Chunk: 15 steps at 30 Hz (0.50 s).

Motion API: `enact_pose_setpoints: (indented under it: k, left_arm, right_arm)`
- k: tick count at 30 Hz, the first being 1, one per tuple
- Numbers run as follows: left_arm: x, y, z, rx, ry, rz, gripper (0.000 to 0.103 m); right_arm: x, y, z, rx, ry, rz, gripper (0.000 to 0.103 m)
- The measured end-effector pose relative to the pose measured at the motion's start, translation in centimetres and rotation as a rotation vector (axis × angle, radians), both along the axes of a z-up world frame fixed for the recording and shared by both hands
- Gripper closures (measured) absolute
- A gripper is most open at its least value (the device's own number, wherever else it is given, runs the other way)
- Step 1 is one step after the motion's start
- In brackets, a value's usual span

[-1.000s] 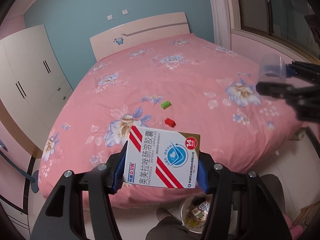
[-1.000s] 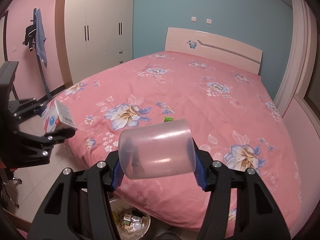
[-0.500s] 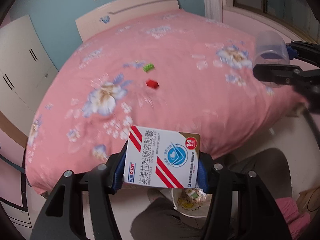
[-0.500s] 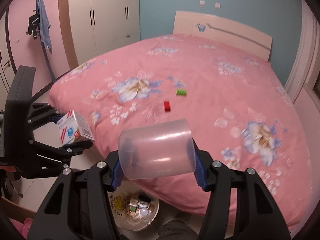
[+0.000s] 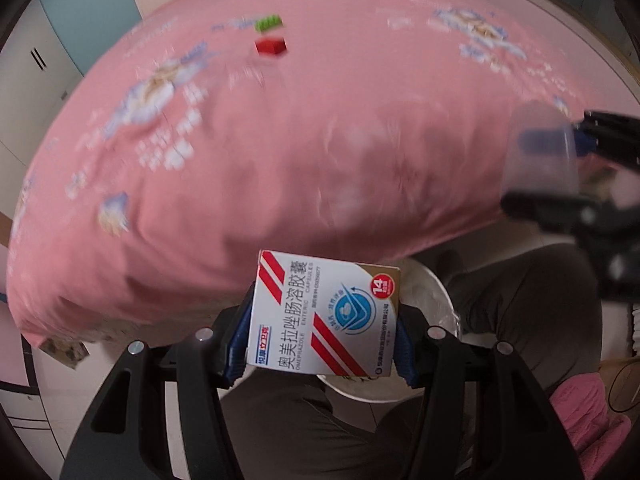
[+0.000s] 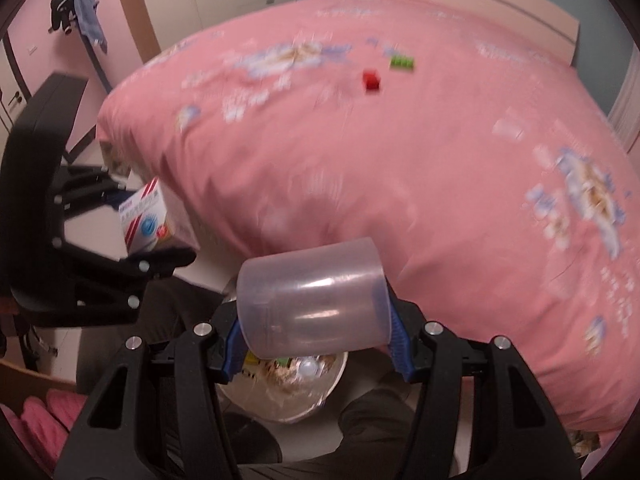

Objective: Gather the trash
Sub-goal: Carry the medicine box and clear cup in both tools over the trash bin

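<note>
2 grippers (image 5: 322,340) (image 6: 316,336), 1 medicine box (image 5: 324,316), 1 plastic cup (image 6: 312,300), 2 toy bricks – 1 red (image 6: 371,80), 1 green (image 6: 402,63), 1 trash bin (image 6: 320,392)

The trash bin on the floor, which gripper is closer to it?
Hard to call; maybe right. The right gripper holds the plastic cup just above the trash bin; the left gripper holds the medicine box over its rim.

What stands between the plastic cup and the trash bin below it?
Nothing visible. The plastic cup, held by the right hand-held gripper, hangs just above the open trash bin, which already holds scraps; the person's legs lie beside it.
</note>
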State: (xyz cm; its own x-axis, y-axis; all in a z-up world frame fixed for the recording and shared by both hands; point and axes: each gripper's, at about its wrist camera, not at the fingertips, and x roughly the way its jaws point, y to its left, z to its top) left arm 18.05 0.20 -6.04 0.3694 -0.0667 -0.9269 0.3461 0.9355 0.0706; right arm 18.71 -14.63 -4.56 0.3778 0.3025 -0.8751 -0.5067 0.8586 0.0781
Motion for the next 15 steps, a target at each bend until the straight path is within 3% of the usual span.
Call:
enact_pose_setpoints:
  k: [15]
  left_arm:
    - [-0.2, -0.9, -12.3, -0.05, 0.247, 0.04, 0.044]
  right_arm:
    - [-2.6, 1.7, -15.1, -0.04, 0.284, 0.026, 0.045]
